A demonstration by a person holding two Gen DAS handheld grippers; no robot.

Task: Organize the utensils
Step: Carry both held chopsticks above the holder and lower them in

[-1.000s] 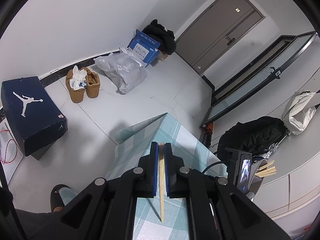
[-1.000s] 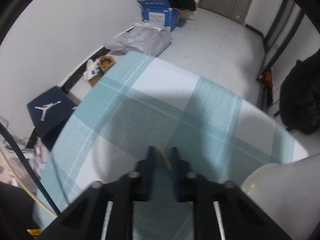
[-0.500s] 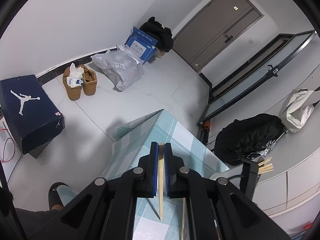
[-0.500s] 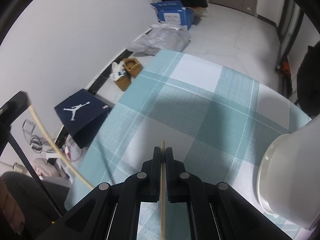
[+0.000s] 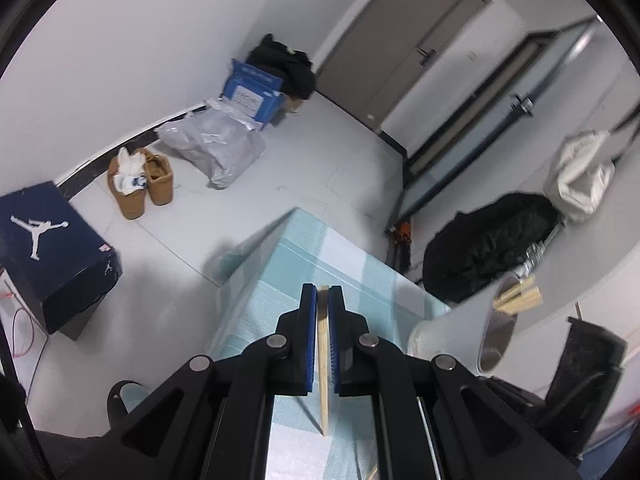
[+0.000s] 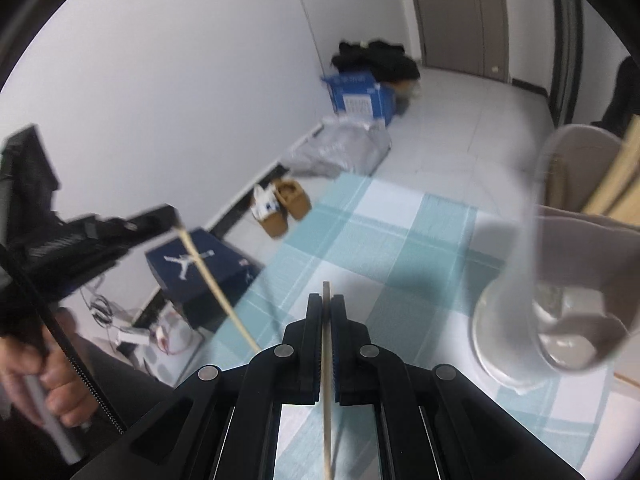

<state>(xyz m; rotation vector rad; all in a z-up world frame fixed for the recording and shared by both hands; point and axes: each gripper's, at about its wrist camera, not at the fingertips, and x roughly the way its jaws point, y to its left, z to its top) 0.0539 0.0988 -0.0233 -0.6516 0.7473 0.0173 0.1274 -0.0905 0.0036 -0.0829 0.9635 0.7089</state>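
Observation:
My left gripper (image 5: 322, 294) is shut on a wooden chopstick (image 5: 323, 368) that hangs down over the teal checked tablecloth (image 5: 352, 276). My right gripper (image 6: 326, 300) is shut on a second wooden chopstick (image 6: 327, 392). In the right wrist view the left gripper (image 6: 120, 228) shows at the left, held in a hand, with its chopstick (image 6: 216, 288) slanting down. A white holder cup (image 6: 552, 256) stands close at the right with several chopsticks (image 6: 620, 172) in it. The cup (image 5: 476, 328) also shows at the right of the left wrist view, with chopstick ends (image 5: 518, 300) sticking out.
The table's far corner (image 5: 296, 216) drops to a tiled floor. On the floor are a navy shoe box (image 5: 52, 252), brown shoes (image 5: 144, 184), a grey bag (image 5: 216, 148) and a blue box (image 5: 252, 92). A black bag (image 5: 492, 244) lies at the right.
Both grippers have risen and tilted up with their chopsticks. The cup now looms much larger at the right of the right wrist view, and the left gripper shows more fully there.

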